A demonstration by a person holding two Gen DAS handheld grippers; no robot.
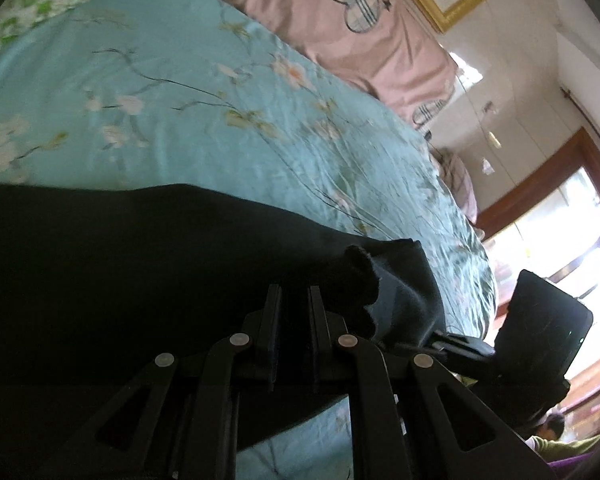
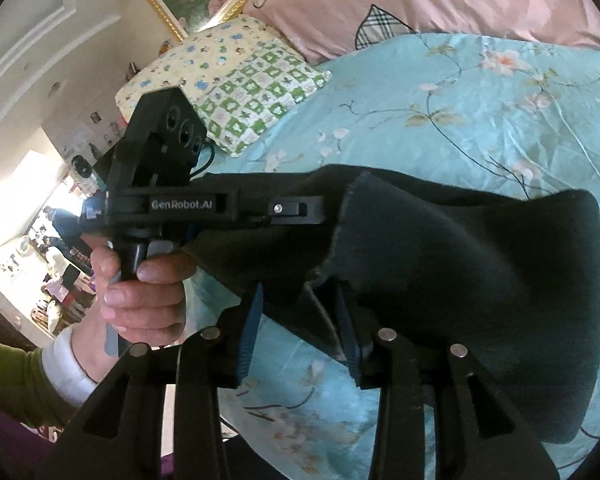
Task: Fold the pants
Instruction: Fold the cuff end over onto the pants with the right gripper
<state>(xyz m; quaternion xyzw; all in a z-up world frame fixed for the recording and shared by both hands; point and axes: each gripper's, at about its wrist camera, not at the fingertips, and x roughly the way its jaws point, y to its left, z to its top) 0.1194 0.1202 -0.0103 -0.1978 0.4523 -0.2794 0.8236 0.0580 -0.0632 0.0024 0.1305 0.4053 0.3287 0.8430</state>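
Currently both tongs pinch the dark pants point(image 2: 460, 280) edge, lifted over the floral bedspread point(image 1: 204, 92): left tongs point(image 1: 296, 300) nearly closed on fabric, right tongs point(image 2: 300, 312) gripping a thin hem. Risk: hem slips out, fold skews.
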